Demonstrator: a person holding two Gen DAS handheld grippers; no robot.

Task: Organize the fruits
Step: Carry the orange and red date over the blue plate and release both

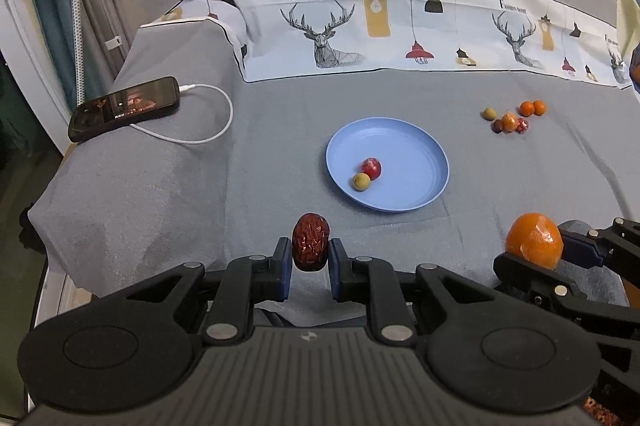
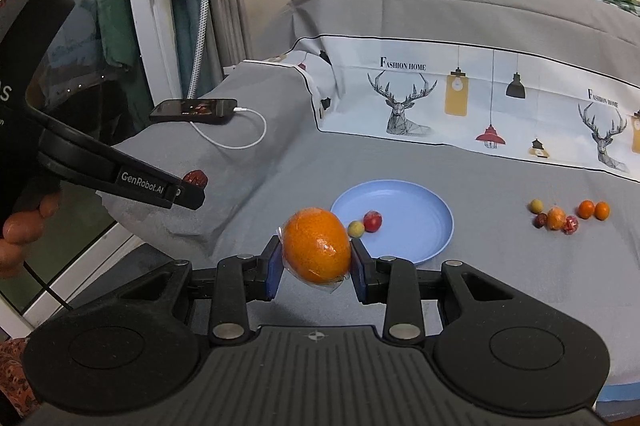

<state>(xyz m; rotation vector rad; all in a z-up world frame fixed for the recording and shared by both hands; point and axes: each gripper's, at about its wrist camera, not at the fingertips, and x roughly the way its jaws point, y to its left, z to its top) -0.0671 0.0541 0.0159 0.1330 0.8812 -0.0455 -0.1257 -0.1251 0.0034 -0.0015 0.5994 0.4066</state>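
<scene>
Left wrist view: the left gripper (image 1: 310,258) pinches one wrinkled dark-red date (image 1: 311,241), held short of the round blue plastic plate (image 1: 416,150), likely its destination.

Right wrist view: the right gripper (image 2: 316,264) clamps one plastic-wrapped orange (image 2: 317,245). Two small fruits (image 2: 365,224) lie on the plate; six loose fruits (image 2: 568,216) wait well right.
</scene>
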